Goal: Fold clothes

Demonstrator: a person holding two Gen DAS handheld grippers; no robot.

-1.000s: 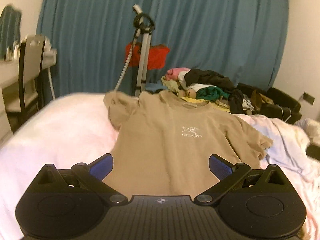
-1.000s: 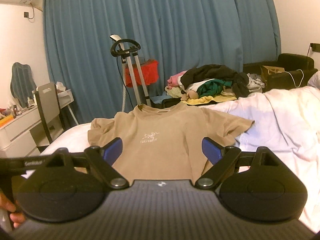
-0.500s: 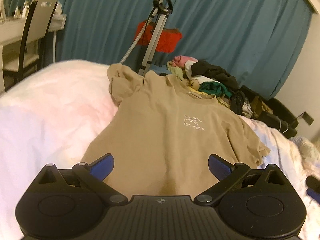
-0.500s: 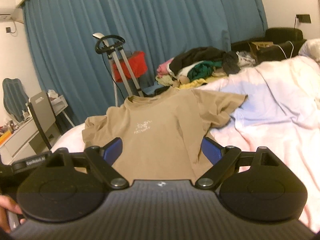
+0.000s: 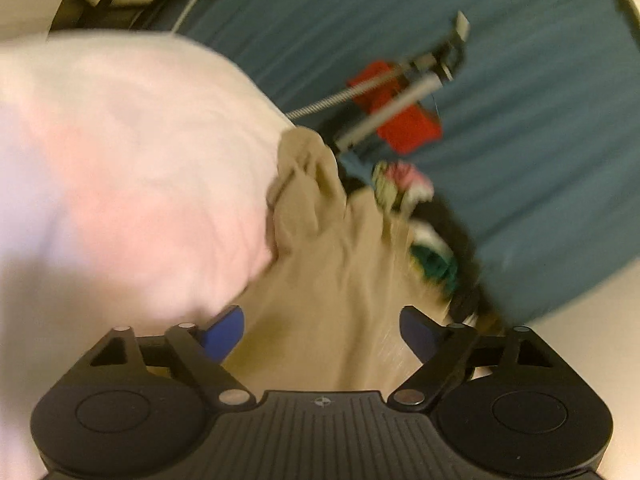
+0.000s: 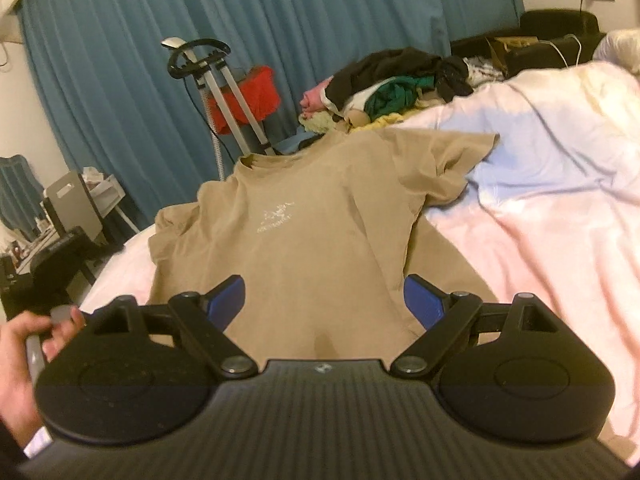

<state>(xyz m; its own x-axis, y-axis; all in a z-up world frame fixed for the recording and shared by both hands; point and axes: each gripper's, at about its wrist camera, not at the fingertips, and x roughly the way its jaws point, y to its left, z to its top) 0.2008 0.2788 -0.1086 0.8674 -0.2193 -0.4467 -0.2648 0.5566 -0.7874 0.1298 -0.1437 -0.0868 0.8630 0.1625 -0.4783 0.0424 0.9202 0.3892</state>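
Blue curtains (image 6: 304, 20) hang across the far wall behind a bed covered with a pale pink sheet (image 6: 552, 240). On that sheet a tan T-shirt (image 6: 304, 240) lies spread front side up, its collar toward the far edge and its hem toward the near side, with a small white logo on the chest. Its right sleeve stretches out flat to the right, while the left sleeve is rumpled at the left edge of the bed.

Just beyond the collar sits a heap of mixed clothes (image 6: 392, 84), black, green, pink and yellow. To the left of the heap a garment steamer stand (image 6: 216, 92) rises in front of the curtains, with a red item (image 6: 248, 96) behind it. At the far left stands a desk with a chair (image 6: 76, 204).

The right gripper (image 6: 324, 300) hovers over the near part of the shirt, its blue-tipped fingers (image 6: 226, 298) spread wide with nothing between them. A bare hand (image 6: 24, 360) shows at the left edge of that view, gripping a handle.

The left wrist view is tilted and blurred. The left gripper (image 5: 322, 330) is likewise spread apart and empty, above the left side of the shirt (image 5: 332, 280), with the bunched left sleeve ahead of it.
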